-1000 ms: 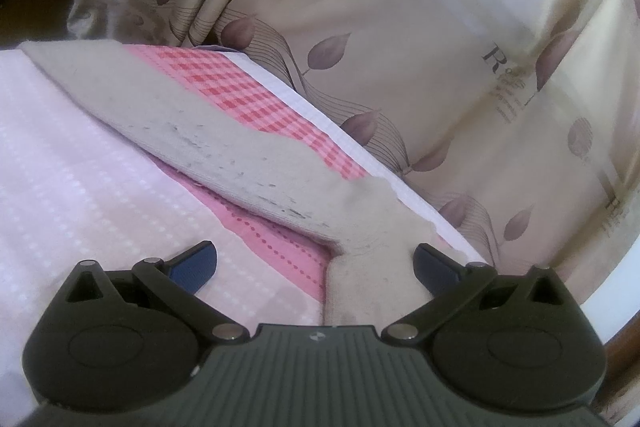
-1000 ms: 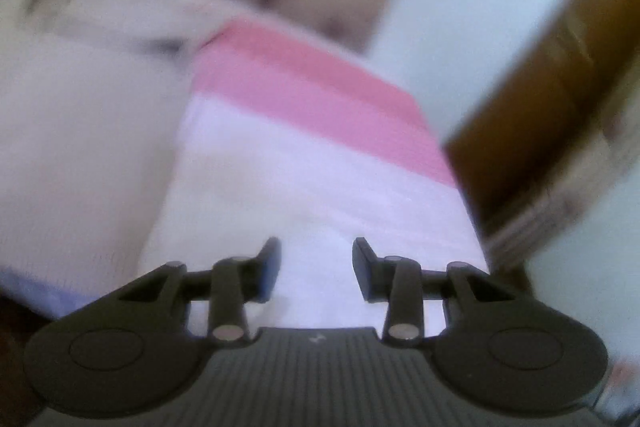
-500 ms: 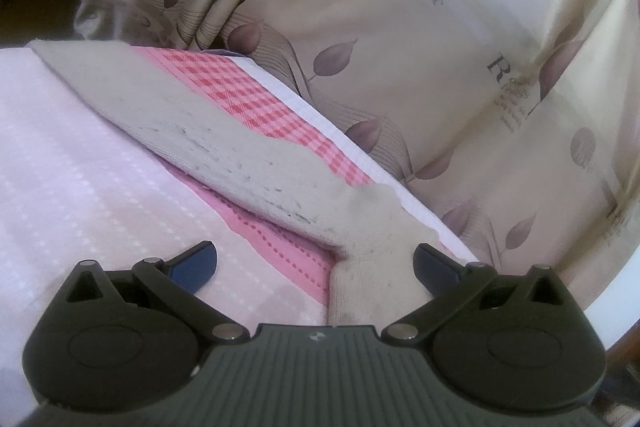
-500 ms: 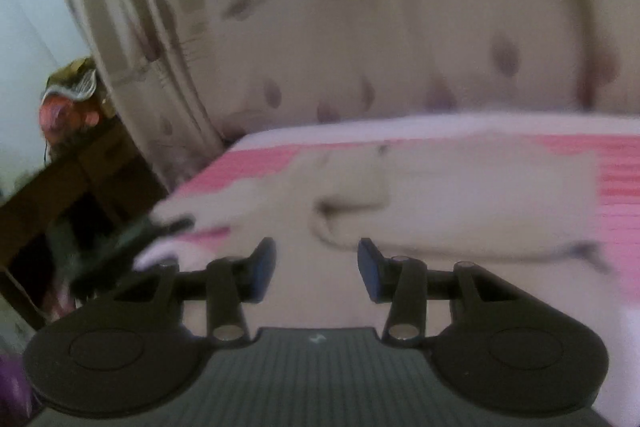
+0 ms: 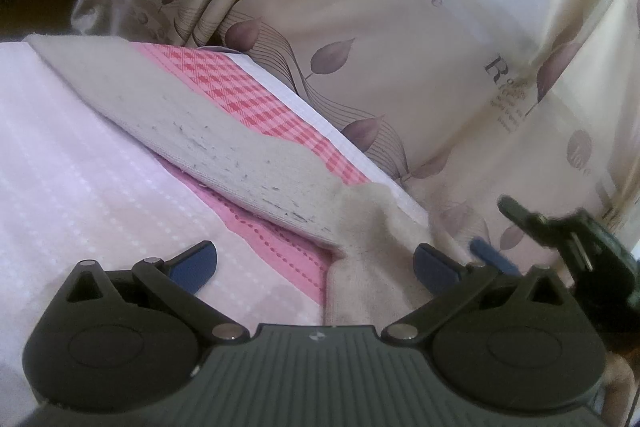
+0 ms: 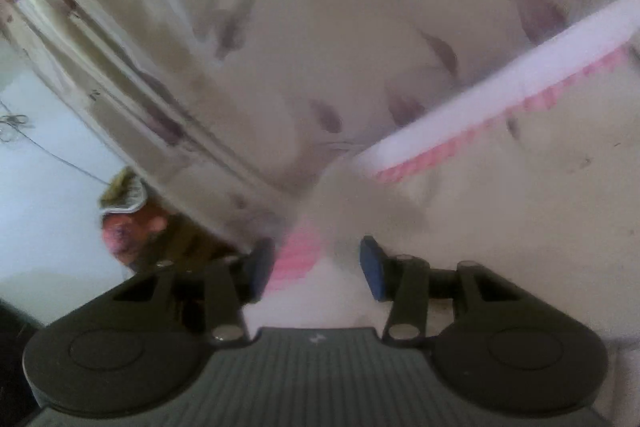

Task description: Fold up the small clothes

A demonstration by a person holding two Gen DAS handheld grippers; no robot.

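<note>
A small beige knitted garment [image 5: 208, 131] lies flat on the pink and white bed cover [image 5: 80, 187]. One narrow part of it [image 5: 368, 259] runs toward me between the fingers of my left gripper [image 5: 316, 263], which is open and low over it. My right gripper [image 6: 316, 263] is open near the bed's edge, with a blurred beige corner of the garment [image 6: 348, 203] just ahead of its fingers. The garment body [image 6: 520, 187] fills the right of that view. The right gripper also shows in the left wrist view [image 5: 560, 239] at the right edge.
A beige curtain with purple leaf prints [image 5: 400, 47] hangs right behind the bed. The bed's white edge [image 5: 340, 139] runs diagonally. In the right wrist view a blurred dark shelf with a pinkish object [image 6: 128, 223] stands at the left, by a pale wall.
My right gripper swung fast from facing the bed's other side to the garment's corner at the curtain edge, and now shows in the left wrist view. The left gripper barely moved.
</note>
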